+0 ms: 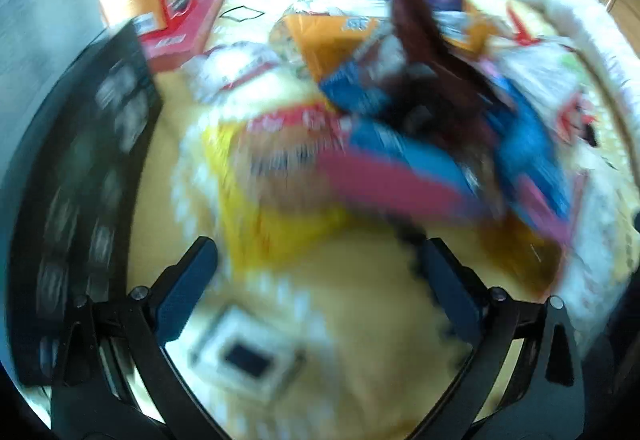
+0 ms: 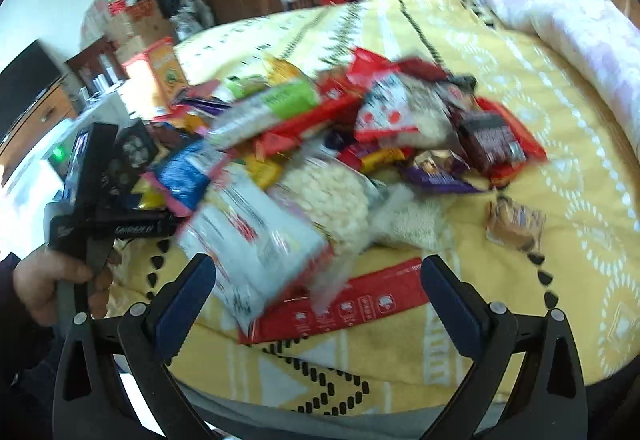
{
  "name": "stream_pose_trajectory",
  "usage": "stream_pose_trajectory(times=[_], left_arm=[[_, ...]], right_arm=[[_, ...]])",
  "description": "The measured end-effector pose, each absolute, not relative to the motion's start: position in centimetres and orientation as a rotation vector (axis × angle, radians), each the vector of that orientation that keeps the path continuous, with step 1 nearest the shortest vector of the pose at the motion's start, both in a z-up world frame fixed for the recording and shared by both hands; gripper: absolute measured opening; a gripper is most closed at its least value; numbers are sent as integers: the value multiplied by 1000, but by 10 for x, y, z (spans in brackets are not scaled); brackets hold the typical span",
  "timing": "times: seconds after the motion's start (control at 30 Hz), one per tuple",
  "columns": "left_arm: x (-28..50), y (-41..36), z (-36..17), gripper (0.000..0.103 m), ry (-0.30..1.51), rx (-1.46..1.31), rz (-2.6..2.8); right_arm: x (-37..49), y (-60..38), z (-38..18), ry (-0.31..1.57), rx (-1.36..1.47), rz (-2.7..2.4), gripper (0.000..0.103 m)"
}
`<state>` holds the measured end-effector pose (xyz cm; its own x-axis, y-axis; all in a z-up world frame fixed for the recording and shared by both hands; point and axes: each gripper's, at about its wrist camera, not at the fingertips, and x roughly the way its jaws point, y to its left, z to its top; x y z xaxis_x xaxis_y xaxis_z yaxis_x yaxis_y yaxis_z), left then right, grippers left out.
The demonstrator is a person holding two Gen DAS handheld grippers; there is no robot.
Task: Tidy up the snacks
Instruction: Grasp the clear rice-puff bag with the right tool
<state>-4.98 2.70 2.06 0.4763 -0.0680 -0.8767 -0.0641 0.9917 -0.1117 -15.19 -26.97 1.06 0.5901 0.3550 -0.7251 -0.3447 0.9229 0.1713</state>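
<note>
A heap of snack packets point(image 2: 352, 144) lies on a yellow patterned bedspread point(image 2: 540, 144), filling the middle of the right wrist view. Near the front of the heap sits a clear bag of pale puffed pieces point(image 2: 332, 200), with a white and red packet point(image 2: 260, 240) overlapping its lower left. A long red box point(image 2: 340, 310) lies flat on the bedspread just below them. A small brown wrapper point(image 2: 514, 224) lies apart at the right. An upright orange carton point(image 2: 158, 76) stands at the upper left of the heap.

The right gripper point(image 2: 318, 294) hangs over the near edge of the heap, jaws spread wide, gripping nothing.

At left centre of that view, a hand point(image 2: 52, 284) holds the left gripper's handle.

The left wrist view is badly blurred. The left gripper point(image 1: 318, 280) is released, its jaws wide apart above the bedspread, with a yellow packet point(image 1: 276, 192) and a blue and pink packet point(image 1: 400, 164) just beyond the fingertips.
</note>
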Motion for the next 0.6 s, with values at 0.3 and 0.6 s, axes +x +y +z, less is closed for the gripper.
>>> stream_pose_trajectory(times=[0.3, 0.6], left_arm=[[-116, 29, 65, 99, 980, -126, -48], [-94, 3, 113, 99, 838, -99, -183]], right_arm=[[-162, -197, -7, 835, -384, 546, 103], [-149, -170, -39, 782, -590, 474, 82]])
